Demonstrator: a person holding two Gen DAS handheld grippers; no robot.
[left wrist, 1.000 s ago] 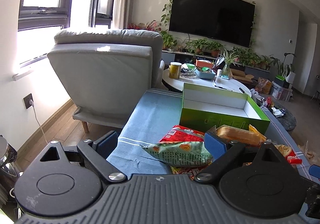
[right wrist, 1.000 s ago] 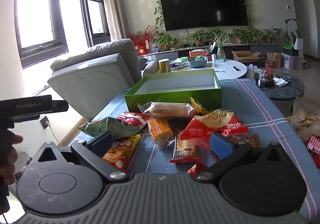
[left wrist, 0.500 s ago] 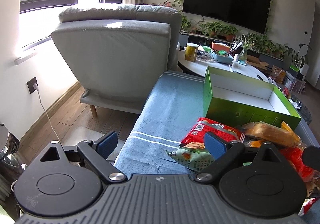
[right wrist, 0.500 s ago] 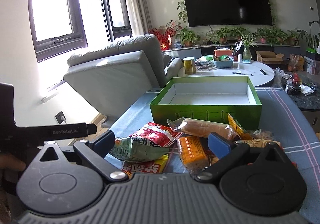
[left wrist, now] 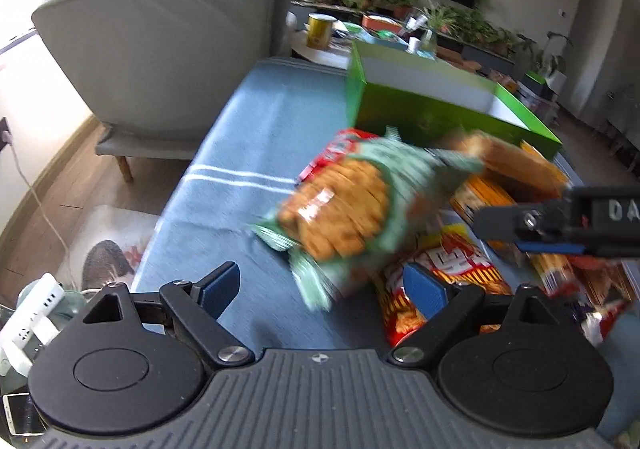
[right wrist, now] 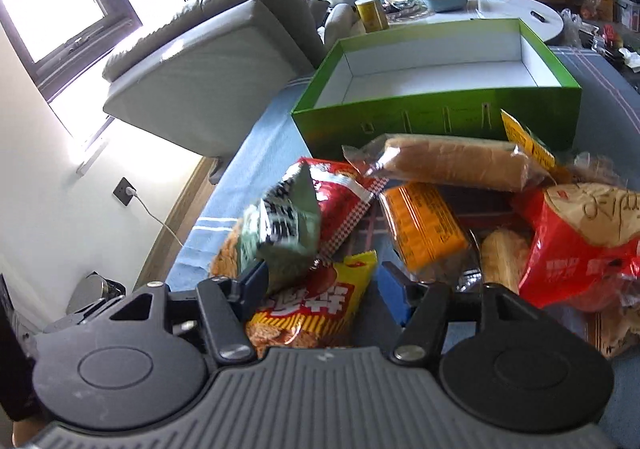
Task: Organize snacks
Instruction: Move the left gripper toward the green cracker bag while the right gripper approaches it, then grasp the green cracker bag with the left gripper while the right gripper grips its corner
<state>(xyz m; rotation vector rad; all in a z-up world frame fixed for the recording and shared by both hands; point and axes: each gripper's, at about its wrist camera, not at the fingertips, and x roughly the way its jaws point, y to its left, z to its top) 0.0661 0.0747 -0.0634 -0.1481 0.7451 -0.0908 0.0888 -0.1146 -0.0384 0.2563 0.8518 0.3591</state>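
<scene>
- Left wrist view: the left gripper point(left wrist: 320, 289) has its jaws spread and just easing inward, nothing pressed between them. The green snack bag point(left wrist: 352, 209), blurred, lies ahead on the blue-clothed surface point(left wrist: 248, 153), before the green box point(left wrist: 420, 117).
- Right wrist view: the right gripper point(right wrist: 324, 289) has released jaws straddling the yellow-red packet point(right wrist: 316, 309); its left pad meets the green bag point(right wrist: 284, 237).

The left gripper point(left wrist: 322, 287) tilts downward, its fingers spread wide, having just been closing slightly with nothing between them. The right gripper point(right wrist: 324, 287), seen at 3 o'clock in the left view, tilts downward, fingers apart.
</scene>
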